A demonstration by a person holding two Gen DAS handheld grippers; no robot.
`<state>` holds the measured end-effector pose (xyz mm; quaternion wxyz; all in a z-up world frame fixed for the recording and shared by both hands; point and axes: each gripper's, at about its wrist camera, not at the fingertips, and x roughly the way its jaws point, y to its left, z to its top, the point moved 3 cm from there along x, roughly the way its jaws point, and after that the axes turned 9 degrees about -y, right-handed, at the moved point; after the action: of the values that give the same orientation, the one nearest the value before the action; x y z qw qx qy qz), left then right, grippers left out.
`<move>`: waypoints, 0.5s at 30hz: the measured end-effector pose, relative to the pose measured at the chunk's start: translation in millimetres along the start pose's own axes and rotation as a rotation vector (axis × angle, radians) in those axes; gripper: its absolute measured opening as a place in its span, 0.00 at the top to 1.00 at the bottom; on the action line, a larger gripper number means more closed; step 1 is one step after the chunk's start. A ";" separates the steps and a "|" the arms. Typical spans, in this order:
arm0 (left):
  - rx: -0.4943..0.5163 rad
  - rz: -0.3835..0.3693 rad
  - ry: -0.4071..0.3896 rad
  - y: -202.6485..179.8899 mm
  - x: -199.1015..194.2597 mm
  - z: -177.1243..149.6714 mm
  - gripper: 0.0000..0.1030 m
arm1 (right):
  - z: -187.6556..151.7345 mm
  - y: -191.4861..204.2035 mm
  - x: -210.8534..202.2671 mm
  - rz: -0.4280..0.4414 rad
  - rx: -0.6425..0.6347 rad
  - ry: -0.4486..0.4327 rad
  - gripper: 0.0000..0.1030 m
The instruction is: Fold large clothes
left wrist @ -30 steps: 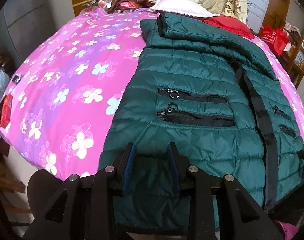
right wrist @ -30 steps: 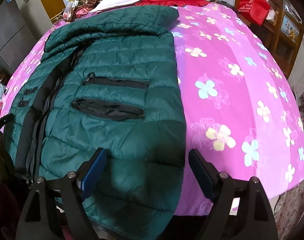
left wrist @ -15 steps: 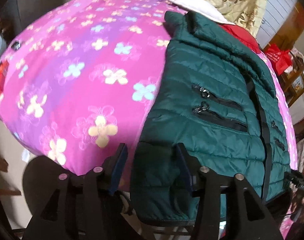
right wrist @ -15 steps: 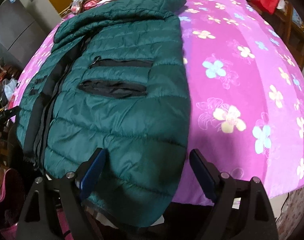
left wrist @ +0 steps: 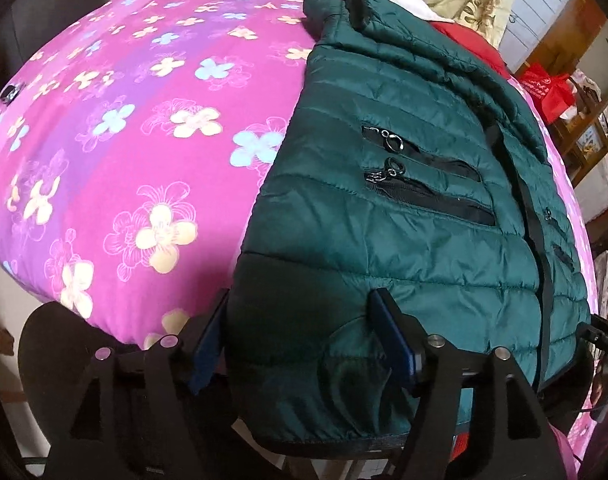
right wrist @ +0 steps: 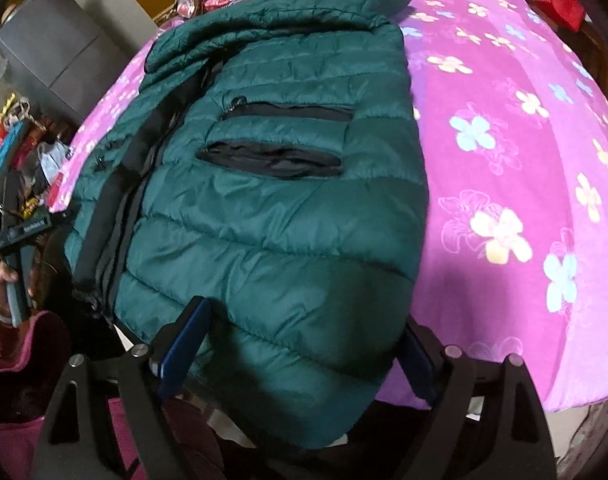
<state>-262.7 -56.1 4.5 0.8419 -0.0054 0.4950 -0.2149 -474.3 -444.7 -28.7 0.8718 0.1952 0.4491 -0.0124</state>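
We see the green puffer jacket (left wrist: 404,216) lying front-up on the pink flowered bed (left wrist: 124,140), its hem hanging over the near edge. Our left hand-held gripper (left wrist: 300,336) tilts steeply down, jaws just opened wide, hem between them unpinched. Our right hand-held gripper (right wrist: 304,344) also points down, spread astride the right hem corner. A small label on the left tool, in the right view, is probably lettering but unreadable.

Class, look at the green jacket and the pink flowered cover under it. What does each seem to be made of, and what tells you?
Jacket: probably thin synthetic shell, nylon-like, with soft filling; it has a slight sheen, puffy stitched bands and black zip pockets. Cover: looks like soft matte printed fabric, maybe fleece or cotton; no shine, flowers printed flat. The exact fibre cannot be told.
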 end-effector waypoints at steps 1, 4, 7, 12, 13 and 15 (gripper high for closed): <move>0.002 0.001 0.000 -0.3 -0.4 -1.0 0.49 | 0.9 -0.4 0.2 0.004 0.007 -0.001 0.12; 0.002 0.003 0.000 -1.5 0.1 -1.4 0.49 | 4.1 0.3 2.2 0.012 0.006 -0.003 0.12; 0.001 0.003 -0.001 -1.7 0.5 -0.8 0.49 | 5.9 2.0 4.2 0.012 -0.005 -0.009 0.12; 0.004 0.009 -0.005 -1.0 -0.3 -1.8 0.49 | 4.5 5.2 5.0 0.002 -0.043 -0.028 0.16; 0.006 0.011 -0.007 -1.2 -0.4 -2.0 0.49 | 4.3 5.6 4.7 -0.003 -0.051 -0.031 0.22; 0.007 0.017 -0.008 -2.3 -0.4 -1.8 0.49 | 4.8 5.1 2.8 -0.003 -0.056 -0.048 0.31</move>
<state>-265.2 -57.7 4.4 0.8456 0.0012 0.4910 -0.2095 -467.9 -441.2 -26.7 0.8875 0.1699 0.4284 -0.0060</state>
